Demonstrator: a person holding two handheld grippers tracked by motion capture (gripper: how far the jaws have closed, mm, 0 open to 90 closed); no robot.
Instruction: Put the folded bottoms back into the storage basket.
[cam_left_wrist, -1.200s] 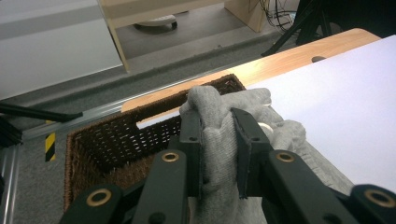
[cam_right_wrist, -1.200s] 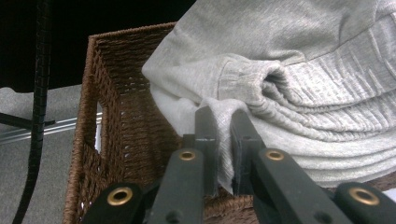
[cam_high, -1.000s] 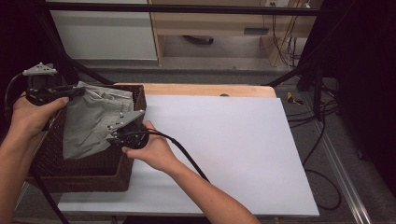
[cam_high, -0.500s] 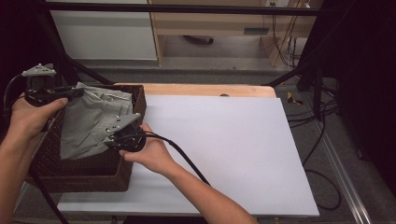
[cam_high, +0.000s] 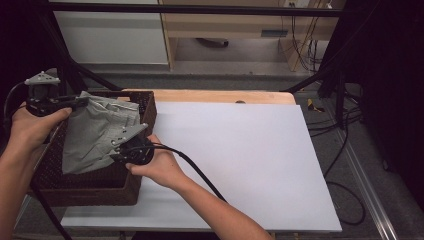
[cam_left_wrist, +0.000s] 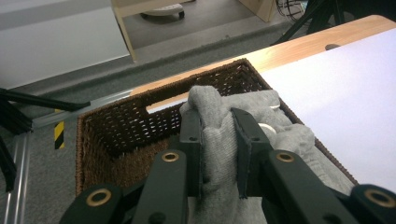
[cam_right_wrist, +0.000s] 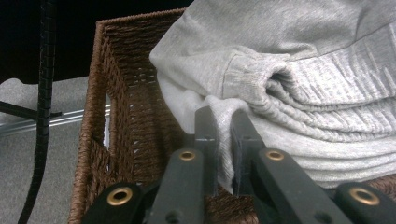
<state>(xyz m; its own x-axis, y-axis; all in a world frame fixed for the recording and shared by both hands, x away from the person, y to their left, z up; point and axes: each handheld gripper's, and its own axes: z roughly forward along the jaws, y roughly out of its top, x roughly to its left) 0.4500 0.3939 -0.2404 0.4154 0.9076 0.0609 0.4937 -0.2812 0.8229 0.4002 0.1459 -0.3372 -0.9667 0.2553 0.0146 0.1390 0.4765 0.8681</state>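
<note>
- High view: dim and soft, dark at its edges; the white table (cam_high: 240, 160) right of both tongs is the brightest area.
- Gripper views: evenly lit, without glare; the black tongs' bases blur slightly, shadow deepening inside the basket (cam_right_wrist: 135, 116).

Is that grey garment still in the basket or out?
Partly in: the grey garment, pinched by both grippers, is held up over the wicker basket, its lower part within the walls.

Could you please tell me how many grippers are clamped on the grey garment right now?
2: the left gripper pinches the grey garment at its far edge over the wicker basket; the right gripper pinches its near edge.
</note>
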